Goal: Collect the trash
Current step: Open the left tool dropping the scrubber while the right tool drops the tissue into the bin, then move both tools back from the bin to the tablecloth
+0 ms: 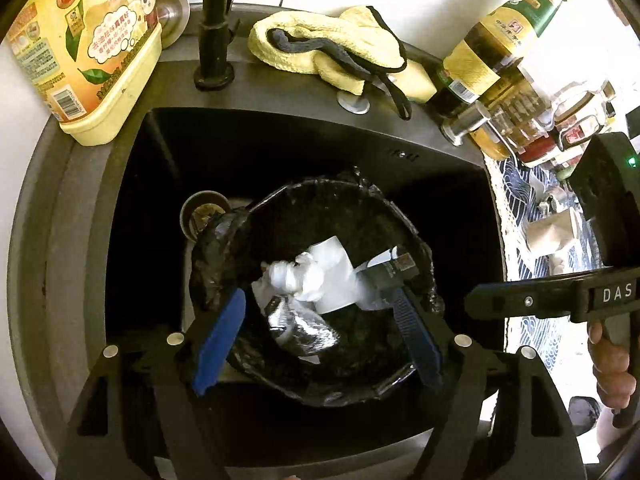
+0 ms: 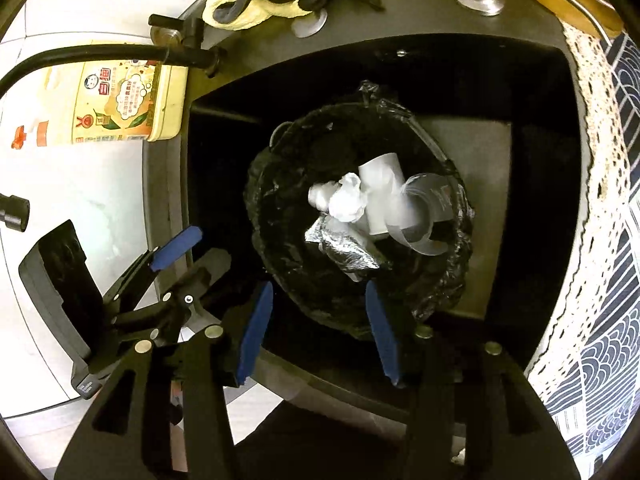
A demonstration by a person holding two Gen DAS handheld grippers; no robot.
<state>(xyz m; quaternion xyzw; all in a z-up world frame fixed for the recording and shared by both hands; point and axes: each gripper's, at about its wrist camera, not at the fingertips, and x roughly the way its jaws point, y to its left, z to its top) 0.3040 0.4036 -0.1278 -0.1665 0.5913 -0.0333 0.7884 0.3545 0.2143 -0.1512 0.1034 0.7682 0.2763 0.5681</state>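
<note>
Setting: a dark sink (image 1: pixel 132 240) sunk into a grey counter, seen from above in both wrist views.
Bin: a round bin lined with a black bag (image 1: pixel 224 248) stands inside the sink, at the centre of both frames.
Trash: inside the bag lie crumpled white paper (image 1: pixel 292 276), a white carton (image 2: pixel 384 196), a clear plastic cup (image 2: pixel 424 216) tipped on its side, and a silver foil wrapper (image 1: pixel 304 328). All of it sits low in the bin, touching piece to piece.
Left gripper (image 1: pixel 316 340): at the lower centre of its own view, blue pads spread wide above the bin's mouth, nothing between them; no pad touches the trash.
Right gripper (image 2: pixel 320 330): at the lower centre of its view, pads partly apart over the near rim of the bin, holding nothing.
Person: a hand (image 1: pixel 612 364) grips the right gripper's handle at the right edge of the left view.
Upper left: a yellow detergent bottle (image 1: pixel 88 44) stands on the counter beside a black tap (image 1: pixel 214 24).
Top centre: a yellow cloth (image 1: pixel 320 40) lies bunched behind the sink.
Upper right: a green-necked bottle (image 1: pixel 500 40) and glass jars (image 1: pixel 520 120) cluster beside a blue patterned cloth (image 2: pixel 612 240).
</note>
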